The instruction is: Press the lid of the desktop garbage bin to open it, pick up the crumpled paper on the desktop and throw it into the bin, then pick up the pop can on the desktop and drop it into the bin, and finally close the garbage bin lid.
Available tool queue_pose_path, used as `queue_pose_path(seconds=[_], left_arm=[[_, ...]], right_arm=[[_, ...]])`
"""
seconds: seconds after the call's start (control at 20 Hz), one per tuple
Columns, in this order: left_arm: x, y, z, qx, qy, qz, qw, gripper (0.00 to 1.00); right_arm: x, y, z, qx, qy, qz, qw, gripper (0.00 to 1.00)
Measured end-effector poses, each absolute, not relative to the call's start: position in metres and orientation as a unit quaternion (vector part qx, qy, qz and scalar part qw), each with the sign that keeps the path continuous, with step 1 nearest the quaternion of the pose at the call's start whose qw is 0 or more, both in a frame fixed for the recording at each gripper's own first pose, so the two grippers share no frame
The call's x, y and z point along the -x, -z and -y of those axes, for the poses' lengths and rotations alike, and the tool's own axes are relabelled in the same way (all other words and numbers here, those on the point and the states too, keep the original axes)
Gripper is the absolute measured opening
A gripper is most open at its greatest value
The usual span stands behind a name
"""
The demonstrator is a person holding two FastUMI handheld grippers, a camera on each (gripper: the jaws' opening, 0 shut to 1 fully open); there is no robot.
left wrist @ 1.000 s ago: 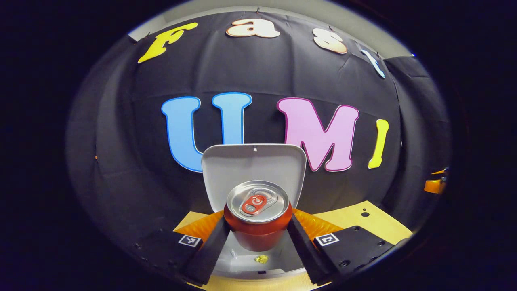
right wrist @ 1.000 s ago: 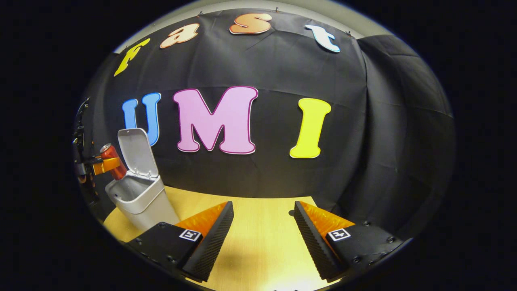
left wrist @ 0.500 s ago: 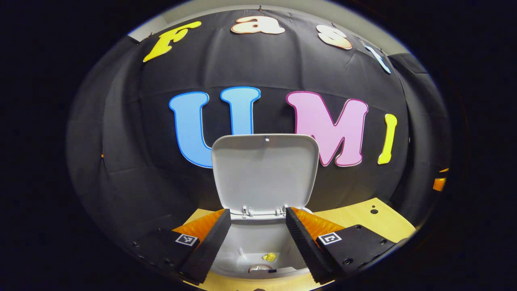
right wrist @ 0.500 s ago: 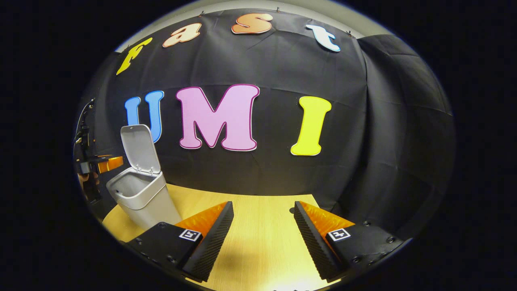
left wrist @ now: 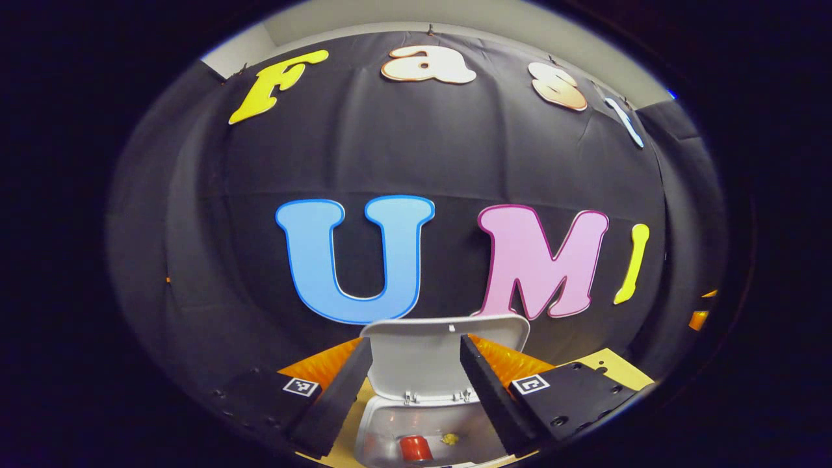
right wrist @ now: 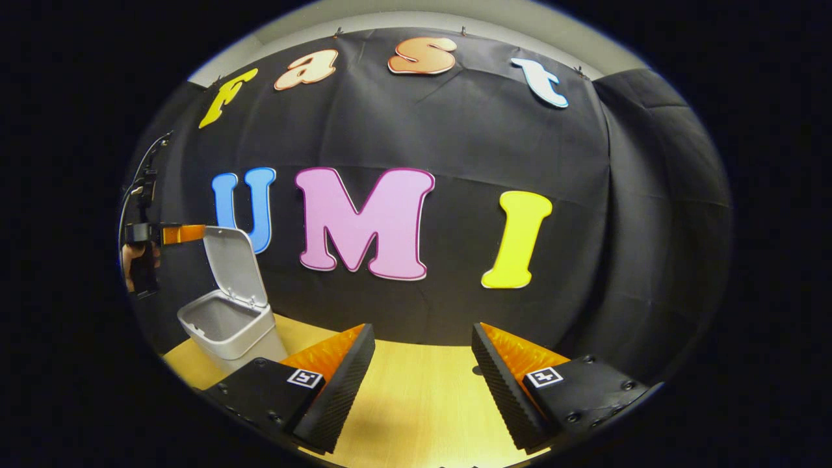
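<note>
The grey bin (left wrist: 383, 434) stands below my left gripper (left wrist: 416, 383), its lid (left wrist: 429, 364) tipped up and back. Inside lie the red pop can (left wrist: 415, 448) and a scrap of yellow crumpled paper (left wrist: 449, 439). My left gripper is open and empty, hovering above the bin's mouth with the lid showing between its fingers. In the right gripper view the bin (right wrist: 224, 325) stands at the far left with its lid (right wrist: 233, 263) raised, and the left gripper (right wrist: 175, 234) hangs level with the lid's top, a hand (right wrist: 133, 263) holding it. My right gripper (right wrist: 422, 383) is open over the table.
The light wooden table (right wrist: 416, 403) runs from the bin to the right under my right gripper. The black cloth wall stands close behind the bin. A small hole shows in the table's far right corner (left wrist: 604, 370).
The left gripper let go of the can, which dropped into the bin. That gripper then rose above the open lid. The right gripper tilted up slightly.
</note>
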State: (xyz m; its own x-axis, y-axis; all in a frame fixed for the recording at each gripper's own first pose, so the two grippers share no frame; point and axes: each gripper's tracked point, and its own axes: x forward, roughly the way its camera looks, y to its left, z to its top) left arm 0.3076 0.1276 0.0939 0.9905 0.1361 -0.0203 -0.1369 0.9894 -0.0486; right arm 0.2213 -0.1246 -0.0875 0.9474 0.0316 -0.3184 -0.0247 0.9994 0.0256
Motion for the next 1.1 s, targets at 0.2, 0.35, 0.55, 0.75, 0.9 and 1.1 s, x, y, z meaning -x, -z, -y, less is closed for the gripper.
queue_pose_path(seconds=[0.2, 0.35, 0.55, 0.75, 0.9, 1.1], left_arm=[[-0.341, -0.119, -0.122, 0.037, -0.031, -0.004, 0.999, 0.93], [-0.372, -0.109, -0.118, 0.038, -0.009, -0.026, 0.999, 0.94], [-0.399, -0.075, -0.126, 0.006, -0.03, -0.087, 0.996, 0.95], [-0.384, -0.064, -0.111, 0.039, -0.004, -0.118, 0.992, 0.97], [-0.358, -0.056, -0.109, 0.049, -0.006, -0.126, 0.991, 0.96], [-0.313, -0.025, -0.098, 0.053, -0.023, -0.14, 0.988, 0.95]], right_arm=[[-0.238, 0.078, 0.115, 0.008, -0.029, -0.143, 0.989, 0.97], [-0.242, 0.092, 0.107, 0.007, -0.04, -0.161, 0.986, 0.97], [-0.244, 0.106, 0.106, 0.005, -0.047, -0.176, 0.983, 0.97], [-0.241, 0.121, 0.102, 0.002, -0.052, -0.192, 0.98, 0.97], [-0.23, 0.125, 0.098, -0.015, -0.052, -0.211, 0.976, 0.97], [-0.214, 0.115, 0.089, -0.016, -0.058, -0.206, 0.977, 0.97]])
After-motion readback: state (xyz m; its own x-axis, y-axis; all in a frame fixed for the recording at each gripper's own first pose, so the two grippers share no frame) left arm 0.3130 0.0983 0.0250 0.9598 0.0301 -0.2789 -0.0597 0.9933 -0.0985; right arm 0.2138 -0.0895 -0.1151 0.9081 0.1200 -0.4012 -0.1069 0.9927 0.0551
